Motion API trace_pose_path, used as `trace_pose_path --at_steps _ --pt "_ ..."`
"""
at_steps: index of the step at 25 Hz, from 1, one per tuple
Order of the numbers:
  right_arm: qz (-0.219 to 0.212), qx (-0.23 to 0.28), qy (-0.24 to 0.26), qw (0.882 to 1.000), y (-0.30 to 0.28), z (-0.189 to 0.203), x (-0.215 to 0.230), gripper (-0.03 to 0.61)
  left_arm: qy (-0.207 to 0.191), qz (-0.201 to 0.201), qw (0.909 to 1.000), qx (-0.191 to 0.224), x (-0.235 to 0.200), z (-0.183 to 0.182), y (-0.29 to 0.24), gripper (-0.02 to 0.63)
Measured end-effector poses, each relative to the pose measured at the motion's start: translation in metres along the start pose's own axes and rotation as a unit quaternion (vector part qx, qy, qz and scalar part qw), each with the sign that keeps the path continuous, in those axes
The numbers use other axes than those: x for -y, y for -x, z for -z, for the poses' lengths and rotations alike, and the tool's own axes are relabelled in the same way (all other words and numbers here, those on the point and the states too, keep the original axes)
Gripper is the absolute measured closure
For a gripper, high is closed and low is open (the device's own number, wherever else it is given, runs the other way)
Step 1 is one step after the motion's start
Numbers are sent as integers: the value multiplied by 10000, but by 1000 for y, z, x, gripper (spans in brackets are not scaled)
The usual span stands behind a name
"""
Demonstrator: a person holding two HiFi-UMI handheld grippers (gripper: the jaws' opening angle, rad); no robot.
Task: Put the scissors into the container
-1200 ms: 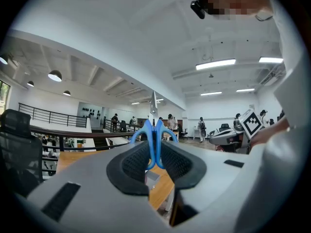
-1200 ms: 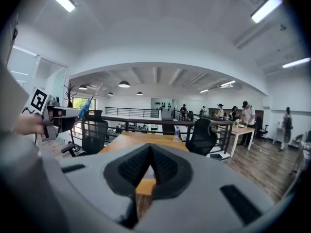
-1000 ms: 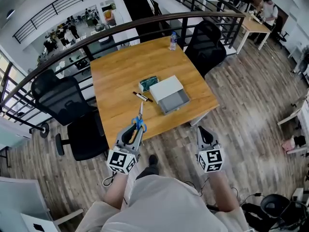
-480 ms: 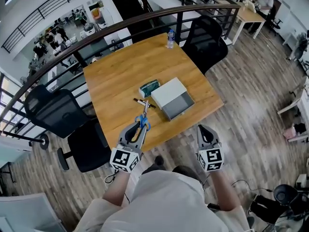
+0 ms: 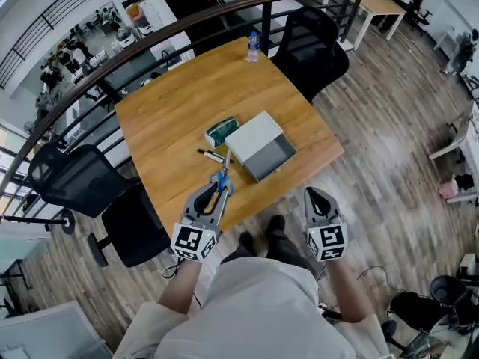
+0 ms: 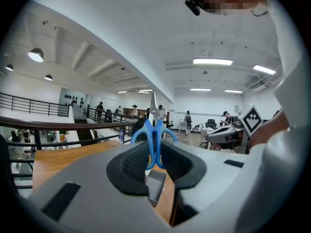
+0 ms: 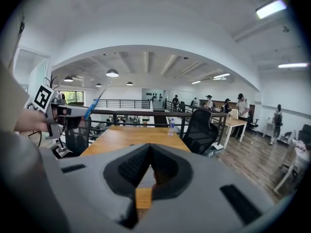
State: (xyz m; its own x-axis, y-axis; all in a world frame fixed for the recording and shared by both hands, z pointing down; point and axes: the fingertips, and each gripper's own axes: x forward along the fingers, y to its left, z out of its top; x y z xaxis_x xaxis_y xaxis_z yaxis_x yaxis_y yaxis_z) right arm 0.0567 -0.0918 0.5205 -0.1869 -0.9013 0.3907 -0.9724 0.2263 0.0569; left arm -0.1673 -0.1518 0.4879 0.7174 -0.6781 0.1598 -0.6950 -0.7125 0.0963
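Observation:
My left gripper (image 5: 216,194) is shut on the blue handles of the scissors (image 5: 221,178), whose blades point up and away over the table's near edge. In the left gripper view the scissors (image 6: 154,130) stand upright between the pads. The container (image 5: 262,145), a white-topped grey box with an open grey tray, lies on the wooden table (image 5: 172,103) just beyond and to the right of the scissors. My right gripper (image 5: 316,200) hangs off the table's near right side, shut and empty; its pads meet in the right gripper view (image 7: 148,149).
A green packet (image 5: 221,130) and a black marker (image 5: 210,155) lie left of the container. A water bottle (image 5: 253,47) stands at the table's far edge. Black office chairs (image 5: 310,40) (image 5: 71,178) flank the table, with a railing (image 5: 187,21) behind it.
The head view has swung, so the table sits more to the left and closer. The left gripper still holds the scissors at the near edge; the right gripper stays put.

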Motion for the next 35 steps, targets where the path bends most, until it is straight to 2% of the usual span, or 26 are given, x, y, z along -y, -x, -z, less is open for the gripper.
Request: trace_pose_path --at_steps 13,21,30,35 --pt "-493 -305 49 9983 -67 22 74 577 -30 -171 9969 -766 12 53 -107 541" --pt "-696 -572 -71 9959 -104 47 115 577 -177 -5 9894 -1439 18 105 -178 541" --pt "-793 -836 -294 9929 -135 75 151 577 -599 285 9670 -2459 20 191 -238 541" --pt "-874 -982 -481 9902 -145 89 161 577 -837 459 9467 -3076 22 238 -259 541"
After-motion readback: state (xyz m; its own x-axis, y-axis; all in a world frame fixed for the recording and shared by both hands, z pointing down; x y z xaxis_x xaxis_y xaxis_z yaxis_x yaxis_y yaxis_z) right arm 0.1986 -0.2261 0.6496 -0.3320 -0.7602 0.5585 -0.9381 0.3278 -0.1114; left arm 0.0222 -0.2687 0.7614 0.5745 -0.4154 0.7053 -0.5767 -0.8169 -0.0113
